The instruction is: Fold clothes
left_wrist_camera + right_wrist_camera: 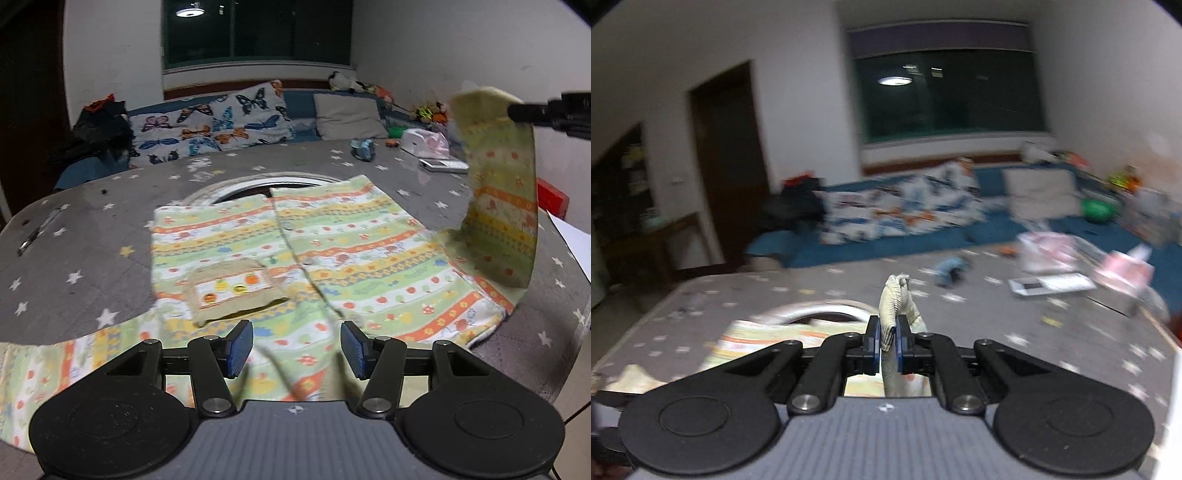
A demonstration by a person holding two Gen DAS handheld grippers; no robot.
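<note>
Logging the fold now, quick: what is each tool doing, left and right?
Left tool: open, holding nothing, above the striped garment.
Right tool: closed on the garment's cuff.

The striped garment [332, 258] covers the middle of the grey star-print surface [92, 236]; its raised sleeve [502, 192] stands as a curtain on the right. Bare surface lies open to the left. Beyond, a white box [443, 165], a blue toy [364, 147] and butterfly pillows [207, 125] crowd the far edge.

Right gripper [887, 345] pinches a bunched cloth edge [894, 306], apparently the striped garment's [764, 338]
</note>
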